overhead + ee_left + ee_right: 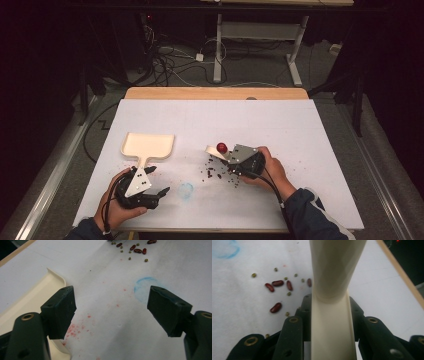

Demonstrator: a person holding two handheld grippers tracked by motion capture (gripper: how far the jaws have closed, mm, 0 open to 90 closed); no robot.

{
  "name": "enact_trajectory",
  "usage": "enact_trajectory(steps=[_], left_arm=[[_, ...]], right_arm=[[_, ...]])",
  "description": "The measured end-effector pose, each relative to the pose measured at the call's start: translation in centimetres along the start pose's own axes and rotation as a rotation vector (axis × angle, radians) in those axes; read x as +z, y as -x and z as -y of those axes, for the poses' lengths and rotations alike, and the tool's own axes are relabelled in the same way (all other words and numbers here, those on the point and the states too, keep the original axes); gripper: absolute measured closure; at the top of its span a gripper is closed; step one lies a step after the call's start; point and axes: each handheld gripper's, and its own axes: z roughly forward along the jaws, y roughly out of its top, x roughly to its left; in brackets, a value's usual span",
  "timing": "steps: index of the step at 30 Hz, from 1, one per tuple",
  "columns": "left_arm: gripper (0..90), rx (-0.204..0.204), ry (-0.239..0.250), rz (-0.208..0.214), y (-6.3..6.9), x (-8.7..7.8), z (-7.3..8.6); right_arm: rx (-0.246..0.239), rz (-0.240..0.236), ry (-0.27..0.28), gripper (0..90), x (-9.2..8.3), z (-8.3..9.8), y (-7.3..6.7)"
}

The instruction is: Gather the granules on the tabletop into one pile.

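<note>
- Dustpan (148, 145), cream and empty, lies on the white table (280, 125) at our left, its handle beside the left gripper (161, 192), whose jaws gape, released.
- Right gripper (329, 305) is clenched on a cream scraper (334, 270); a red ball (221, 147) sits by it.
- We count six red beans (277, 283) near its jaws, among scattered small green ones.

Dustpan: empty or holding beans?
Empty. The dustpan tray is bare cream in the high view; the beans lie scattered on the table.
</note>
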Motion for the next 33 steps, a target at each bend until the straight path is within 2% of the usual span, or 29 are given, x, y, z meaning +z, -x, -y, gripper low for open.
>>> enact_trajectory(steps=[6, 8, 11, 13, 16, 17, 18, 19, 22, 25, 26, 28, 33], left_arm=[[22.0, -0.002, 0.002, 0.001, 0.0, -0.1, 0.0], [22.0, -0.006, 0.005, -0.003, 0.0, -0.1, 0.0], [22.0, -0.013, 0.014, -0.009, -0.2, -0.3, 0.0], [21.8, -0.021, 0.025, -0.016, -0.3, -0.5, 0.1], [21.4, -0.042, 0.044, -0.024, -0.5, -1.0, 0.2], [21.3, -0.042, 0.044, -0.024, -0.5, -1.0, 0.2], [21.3, -0.053, 0.052, -0.035, -0.8, -1.2, 0.3], [21.3, -0.06, 0.055, -0.04, -0.9, -1.3, 0.4], [21.3, -0.084, 0.068, -0.042, -1.3, -1.5, 0.5], [21.3, -0.081, 0.074, -0.047, -1.4, -1.5, 0.5], [21.3, -0.079, 0.072, -0.046, -1.4, -1.5, 0.5], [21.3, -0.08, 0.06, -0.034, -1.3, -1.4, 0.6], [21.3, -0.068, 0.056, -0.03, -1.2, -1.3, 0.6]], right_arm=[[0.084, 0.059, 0.089, 67.3, -1.8, -0.1, 1.3], [0.114, 0.057, 0.131, 67.3, -2.7, -0.4, 1.5], [0.182, -0.018, 0.2, 67.3, -3.9, -1.1, 1.2], [0.22, -0.083, 0.233, 67.3, -4.3, -1.8, 0.4], [0.267, -0.157, 0.249, 67.3, -4.2, -2.6, -1.3], [0.267, -0.157, 0.249, 67.3, -4.2, -2.6, -1.3], [0.312, -0.211, 0.257, 67.3, -3.6, -3.0, -2.4], [0.344, -0.233, 0.254, 67.3, -3.3, -3.2, -2.9], [0.404, -0.259, 0.242, 67.3, -1.9, -3.6, -4.5], [0.461, -0.293, 0.223, 67.3, -0.3, -3.7, -5.5], [0.467, -0.29, 0.214, 67.3, 0.1, -3.6, -5.8], [0.464, -0.257, 0.2, 67.3, 0.7, -3.5, -6.0], [0.555, -0.182, 0.173, 67.2, 1.1, -2.3, -4.5]])
